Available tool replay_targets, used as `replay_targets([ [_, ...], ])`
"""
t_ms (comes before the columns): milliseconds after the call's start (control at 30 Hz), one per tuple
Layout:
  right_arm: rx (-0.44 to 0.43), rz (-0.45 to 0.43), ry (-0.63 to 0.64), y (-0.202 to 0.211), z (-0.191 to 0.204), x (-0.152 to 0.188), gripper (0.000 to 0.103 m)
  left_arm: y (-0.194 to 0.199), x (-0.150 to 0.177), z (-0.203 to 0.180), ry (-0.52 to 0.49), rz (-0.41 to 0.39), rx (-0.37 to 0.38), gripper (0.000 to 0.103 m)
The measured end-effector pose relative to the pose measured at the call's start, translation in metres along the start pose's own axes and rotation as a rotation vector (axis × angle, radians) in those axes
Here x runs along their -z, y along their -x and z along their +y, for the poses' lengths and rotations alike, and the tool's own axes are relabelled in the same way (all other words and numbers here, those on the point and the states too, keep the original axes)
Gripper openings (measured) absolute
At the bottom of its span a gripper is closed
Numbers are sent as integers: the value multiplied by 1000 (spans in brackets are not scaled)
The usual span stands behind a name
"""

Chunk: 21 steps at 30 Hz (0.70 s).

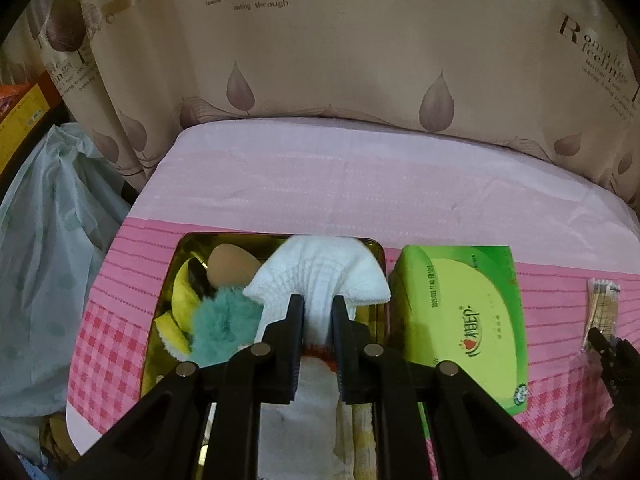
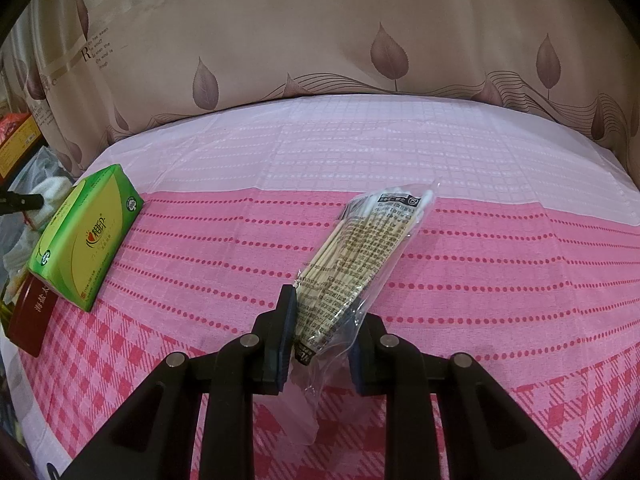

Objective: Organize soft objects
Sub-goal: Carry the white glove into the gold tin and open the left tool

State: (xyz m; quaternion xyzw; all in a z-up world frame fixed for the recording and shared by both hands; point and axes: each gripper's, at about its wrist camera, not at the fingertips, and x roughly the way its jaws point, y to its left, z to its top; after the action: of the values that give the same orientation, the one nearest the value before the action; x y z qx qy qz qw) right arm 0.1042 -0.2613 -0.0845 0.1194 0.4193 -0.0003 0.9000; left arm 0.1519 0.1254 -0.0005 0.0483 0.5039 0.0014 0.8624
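My left gripper (image 1: 318,300) is shut on a white ribbed cloth (image 1: 320,268), which hangs over a gold tin (image 1: 188,242). Inside the tin lie a beige egg-shaped sponge (image 1: 230,266), a teal fluffy puff (image 1: 224,320) and a yellow soft item (image 1: 180,292). A green tissue pack (image 1: 464,320) lies right of the tin. In the right wrist view my right gripper (image 2: 325,303) is shut on the near end of a clear bag of cotton swabs (image 2: 360,248), which rests on the pink cloth. The tissue pack (image 2: 88,236) lies to the far left there.
A pink checked and dotted tablecloth (image 2: 480,280) covers the table, with a beige leaf-print curtain (image 1: 340,60) behind. A dark red tin lid (image 2: 34,316) lies near the tissue pack. Plastic bags (image 1: 52,248) pile up off the table's left edge.
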Motion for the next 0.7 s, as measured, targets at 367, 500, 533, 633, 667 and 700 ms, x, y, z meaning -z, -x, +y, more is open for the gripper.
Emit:
replay_targets([
  [367, 0, 0, 0, 0, 0, 0, 21, -25, -3, 3, 10, 36, 5, 13],
  [500, 0, 0, 1, 0, 0, 0, 21, -27, -2, 4, 11, 32, 4, 14],
  [533, 0, 0, 1, 0, 0, 0, 21, -27, -2, 4, 12, 32, 1, 14],
  [633, 0, 0, 1, 0, 0, 0, 22, -28, -3, 4, 11, 34, -2, 16],
  [667, 0, 0, 1, 0, 0, 0, 22, -27, -3, 2, 8, 34, 0, 17],
  [700, 1, 0, 2, 0, 0, 0, 22, -27, -2, 2, 5, 35, -1, 19],
])
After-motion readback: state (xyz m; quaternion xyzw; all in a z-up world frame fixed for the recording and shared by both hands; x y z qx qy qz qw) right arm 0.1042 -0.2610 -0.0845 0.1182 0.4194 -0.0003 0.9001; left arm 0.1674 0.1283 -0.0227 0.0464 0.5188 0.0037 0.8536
